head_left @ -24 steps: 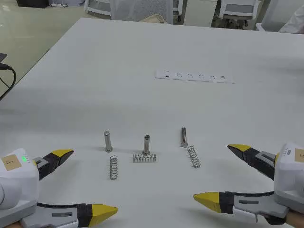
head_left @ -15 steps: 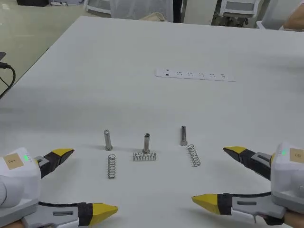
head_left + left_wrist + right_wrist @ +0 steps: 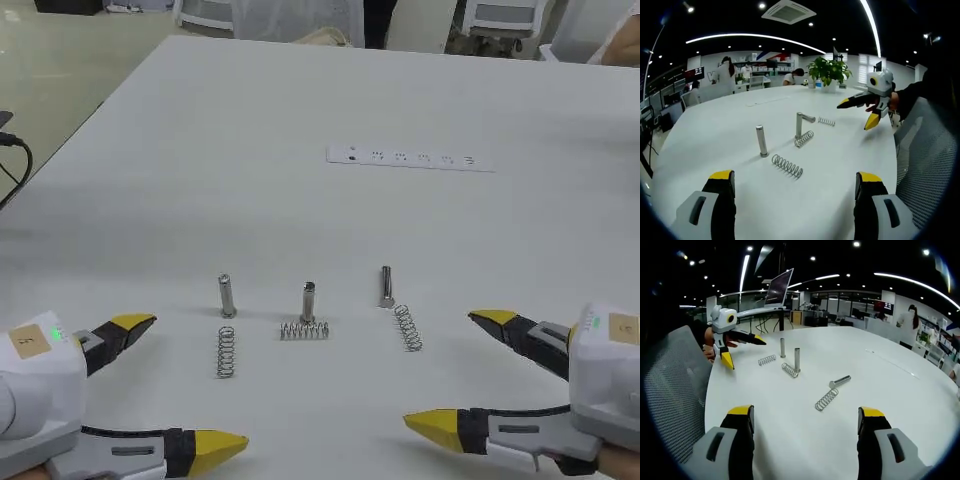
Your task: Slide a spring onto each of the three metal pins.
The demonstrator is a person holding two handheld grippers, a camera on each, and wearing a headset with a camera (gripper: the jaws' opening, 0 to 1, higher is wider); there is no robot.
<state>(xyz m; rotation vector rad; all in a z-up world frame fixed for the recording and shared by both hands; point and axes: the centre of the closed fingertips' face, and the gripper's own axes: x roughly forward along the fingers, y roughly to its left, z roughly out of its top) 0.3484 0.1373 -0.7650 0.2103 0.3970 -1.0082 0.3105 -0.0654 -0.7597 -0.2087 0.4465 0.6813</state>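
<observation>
- Head view: on the white table (image 3: 200,150) three pins stand in a row: left pin (image 3: 227,296), middle pin (image 3: 308,302), right pin (image 3: 386,286). One spring lies loose on the near side of each: left spring (image 3: 226,352), middle spring (image 3: 304,331) crosswise right at its pin's foot, right spring (image 3: 407,328). No spring is on a pin yet.
- Same view: left gripper (image 3: 172,382) and right gripper (image 3: 460,370) sit low at the near edge. Both have their jaws spread wide and hold nothing, well apart from the parts.
- Left gripper view: the left spring is the nearest thing, ahead of the wide jaws and not between them. The left pin stands upright just behind it, and the middle pin is upright too.
- Right gripper view: the right spring is nearest. The right pin appears to lie on its side just beyond it, its wider end near the spring.
- Handling, my judgement: the springs are thin wire, so very light, and likely to roll or skitter and to squash under a hard pinch. Best to grip one gently across the coils near the middle, leaving one end free to go over the pin.
- The pins look like stiff, smooth steel. An upright one may tip if nudged, and the lying one probably needs steadying by the other gripper.
</observation>
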